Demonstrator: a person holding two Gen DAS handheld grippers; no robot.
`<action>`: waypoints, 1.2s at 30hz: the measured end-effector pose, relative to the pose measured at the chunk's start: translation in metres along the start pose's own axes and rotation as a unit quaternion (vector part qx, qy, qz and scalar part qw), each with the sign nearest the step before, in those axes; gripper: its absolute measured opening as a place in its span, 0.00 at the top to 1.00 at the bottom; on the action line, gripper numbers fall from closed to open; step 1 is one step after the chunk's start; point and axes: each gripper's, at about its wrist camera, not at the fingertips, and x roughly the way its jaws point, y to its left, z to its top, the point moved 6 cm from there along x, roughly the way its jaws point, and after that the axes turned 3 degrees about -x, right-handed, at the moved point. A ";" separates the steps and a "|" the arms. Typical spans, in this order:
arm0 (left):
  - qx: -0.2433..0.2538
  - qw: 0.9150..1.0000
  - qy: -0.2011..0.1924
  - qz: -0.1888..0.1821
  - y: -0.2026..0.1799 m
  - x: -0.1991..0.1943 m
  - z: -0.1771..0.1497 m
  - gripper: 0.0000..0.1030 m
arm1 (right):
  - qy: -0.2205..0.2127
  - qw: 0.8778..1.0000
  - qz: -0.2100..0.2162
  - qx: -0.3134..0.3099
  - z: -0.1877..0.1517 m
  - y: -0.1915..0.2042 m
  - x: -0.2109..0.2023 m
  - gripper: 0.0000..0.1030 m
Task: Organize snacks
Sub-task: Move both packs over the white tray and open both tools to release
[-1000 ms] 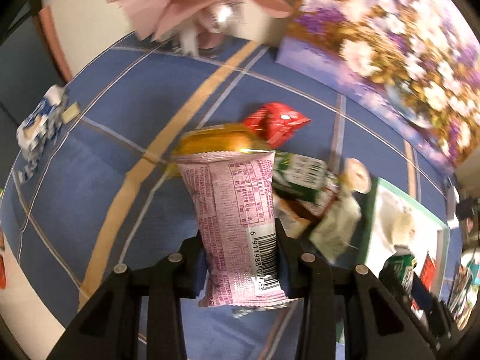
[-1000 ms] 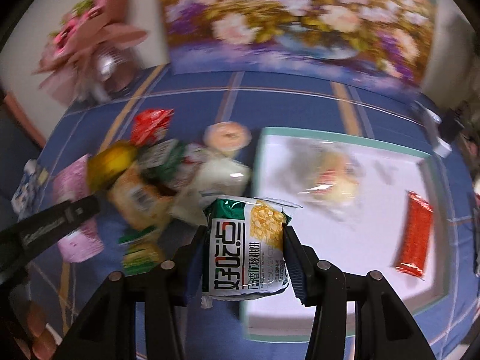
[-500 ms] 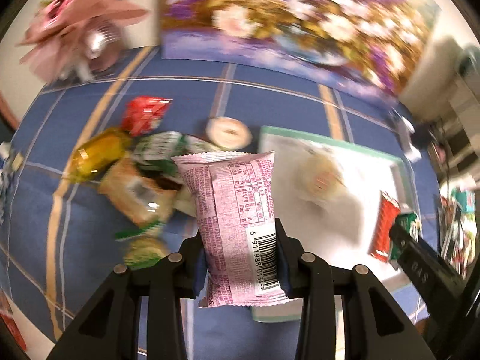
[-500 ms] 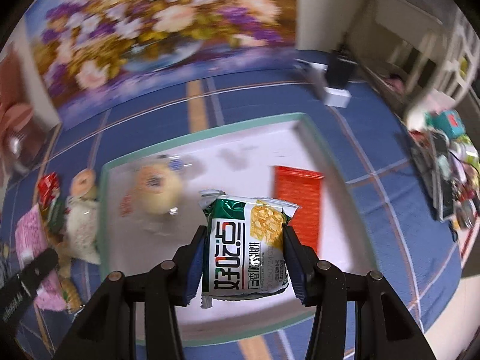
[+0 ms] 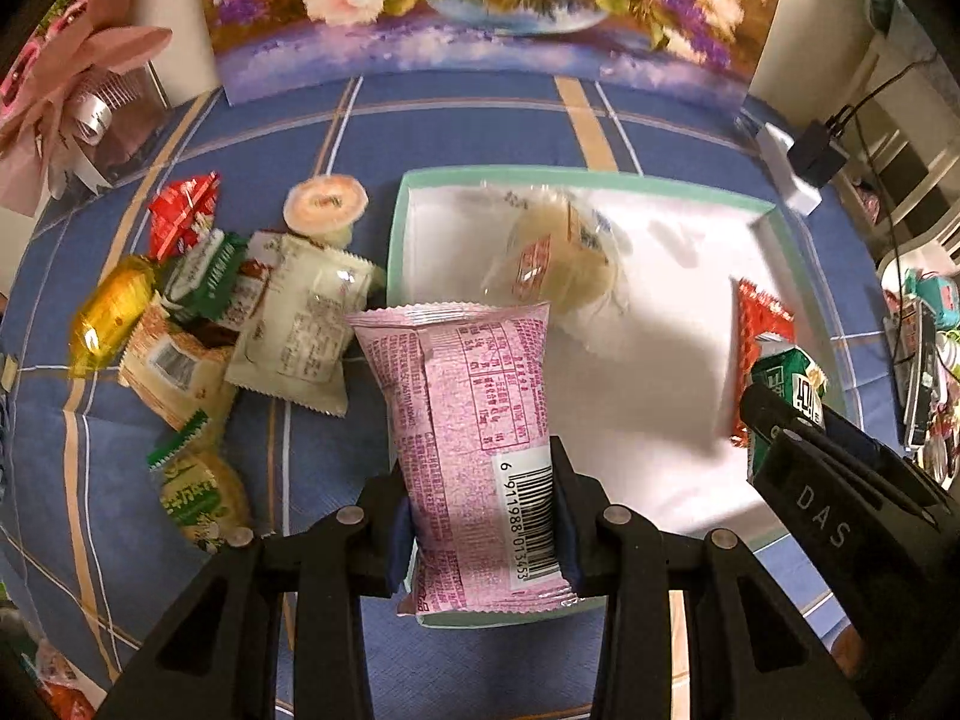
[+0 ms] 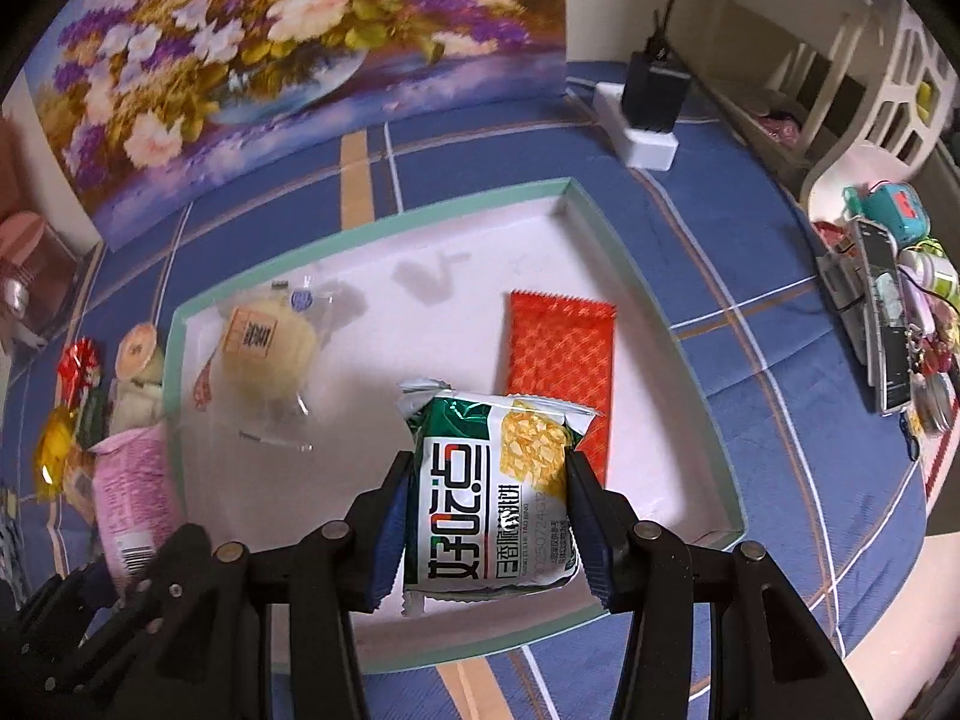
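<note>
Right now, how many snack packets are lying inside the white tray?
2: a clear-wrapped round pastry at the left of the white green-rimmed tray, and a flat red packet toward the right. None looks hidden there.

Bare tray (image 6: pixel 654 324) floor between clear-wrapped cake (image 6: pixel 258 354) and red packet (image 6: pixel 561 354)

We see warm, dim indoor light, soft shadows in the white tray (image 5: pixel 660 324), foil glare at left, and dark, curved fisheye corners.
</note>
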 end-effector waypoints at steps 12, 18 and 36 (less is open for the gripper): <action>-0.009 0.999 0.037 0.010 0.002 0.023 -0.010 0.60 | 0.046 0.999 0.000 -0.011 -0.015 0.004 0.025 0.50; -0.011 1.000 0.029 -0.003 0.001 0.017 -0.009 0.45 | 0.047 0.999 0.002 -0.011 -0.015 0.004 0.024 0.49; -0.100 0.993 -0.026 0.056 0.066 -0.015 0.013 0.23 | 0.030 0.999 0.020 -0.008 -0.006 0.006 0.010 0.37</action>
